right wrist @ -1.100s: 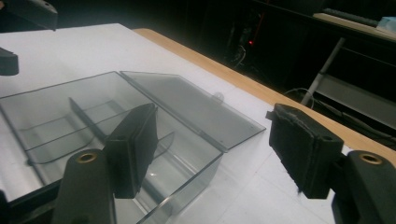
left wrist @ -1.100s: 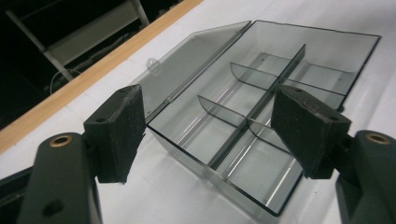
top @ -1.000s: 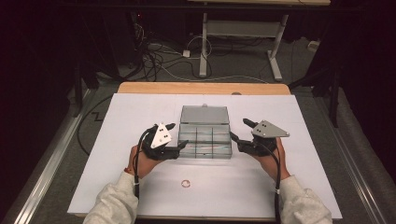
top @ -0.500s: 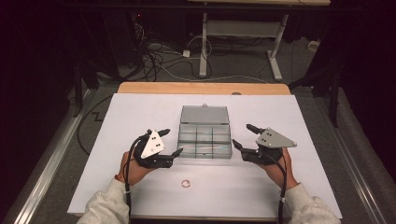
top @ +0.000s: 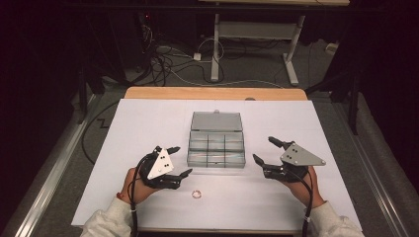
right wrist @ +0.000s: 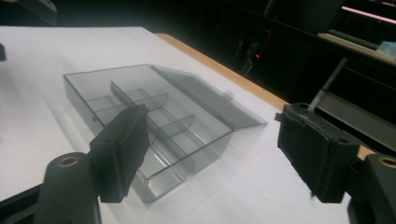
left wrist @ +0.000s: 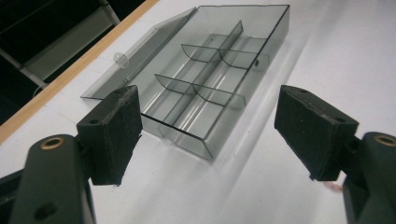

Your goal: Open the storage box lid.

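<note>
A clear grey compartment box (top: 216, 149) lies at the middle of the white table cover, its lid (top: 216, 121) folded open toward the far side. Its compartments (left wrist: 219, 79) look bare. My left gripper (top: 182, 160) is just left of the box, open, with nothing between its pads (left wrist: 116, 133). On the box's right, my right gripper (top: 263, 149) is also open; its jaws have just been opening, with nothing between them. In the right gripper view the box (right wrist: 154, 116) lies beyond the right gripper (right wrist: 215, 144). A small ring (top: 196, 194) lies near the front edge.
The white cover (top: 306, 128) spreads over a wooden table (top: 212, 93). Beyond the far edge the floor holds tangled cables (top: 168, 59) and a white desk frame (top: 252, 34). A metal rail (top: 49, 163) runs along the left side.
Both hands have drawn back from the box's sides toward the near edge. The box and the ring have stayed in place.
</note>
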